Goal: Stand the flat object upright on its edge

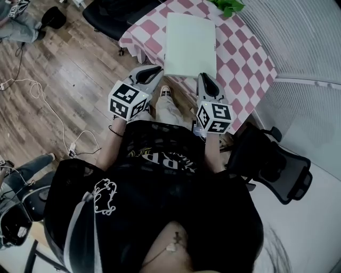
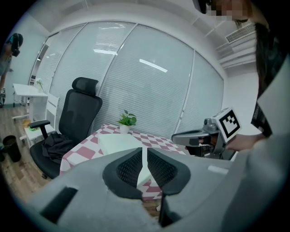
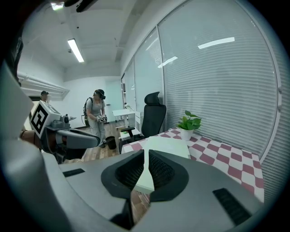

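Both tools are up at the near edge of the table (image 1: 242, 58), and nothing has been touched yet. The white board (image 1: 190, 45) lies flat on the pink-checked cloth, its long side running away from the person and its near end right at the table's near edge, perhaps jutting a touch past it. The left gripper (image 1: 153, 71) hangs just short of the board's near left corner, jaws pinched together on nothing. The right gripper (image 1: 205, 78) mirrors it at the near right corner, jaws likewise closed and empty. That flanking stance looks deliberate: one tool per corner, set to take the near end from both sides. The jaws would have to part first. A potted plant (image 1: 228, 5) sits by the far edge, well clear. By my reading the task hasn't begun. Tipping this broad, light-looking board up could make it slide on the cloth.
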`<state>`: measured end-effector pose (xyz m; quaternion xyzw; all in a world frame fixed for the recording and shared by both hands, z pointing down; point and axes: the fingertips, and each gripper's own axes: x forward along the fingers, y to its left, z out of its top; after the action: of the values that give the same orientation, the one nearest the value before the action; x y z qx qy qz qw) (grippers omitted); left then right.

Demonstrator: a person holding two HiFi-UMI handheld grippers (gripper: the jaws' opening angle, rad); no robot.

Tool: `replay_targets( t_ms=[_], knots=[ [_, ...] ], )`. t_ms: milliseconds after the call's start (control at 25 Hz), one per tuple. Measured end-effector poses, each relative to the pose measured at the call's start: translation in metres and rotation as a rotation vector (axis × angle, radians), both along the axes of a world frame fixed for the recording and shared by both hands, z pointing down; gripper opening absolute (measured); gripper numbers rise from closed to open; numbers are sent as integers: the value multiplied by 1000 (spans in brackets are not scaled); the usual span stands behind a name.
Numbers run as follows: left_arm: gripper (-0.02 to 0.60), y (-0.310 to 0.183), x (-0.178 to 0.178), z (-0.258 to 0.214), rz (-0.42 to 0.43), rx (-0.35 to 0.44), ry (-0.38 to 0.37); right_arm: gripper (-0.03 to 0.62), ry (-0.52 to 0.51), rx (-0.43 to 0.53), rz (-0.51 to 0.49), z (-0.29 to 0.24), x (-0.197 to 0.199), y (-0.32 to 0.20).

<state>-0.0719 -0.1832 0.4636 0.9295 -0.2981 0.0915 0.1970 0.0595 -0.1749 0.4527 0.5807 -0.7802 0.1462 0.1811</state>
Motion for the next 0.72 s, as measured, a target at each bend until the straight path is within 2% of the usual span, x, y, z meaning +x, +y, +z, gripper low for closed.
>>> replay_targets(
  t_ms=[320,600,720],
  knots=[
    [35,-42,10,8,-70,-38,-16,34,-6,-9,14,7,51,-61],
    [36,-76,35,23,-65,-91,-36,34,-15,-68,25,32,99,-108],
    [37,-93,42,30,-91,-120,-18,34,-29,-88,17,43,114,-124]
  ],
)
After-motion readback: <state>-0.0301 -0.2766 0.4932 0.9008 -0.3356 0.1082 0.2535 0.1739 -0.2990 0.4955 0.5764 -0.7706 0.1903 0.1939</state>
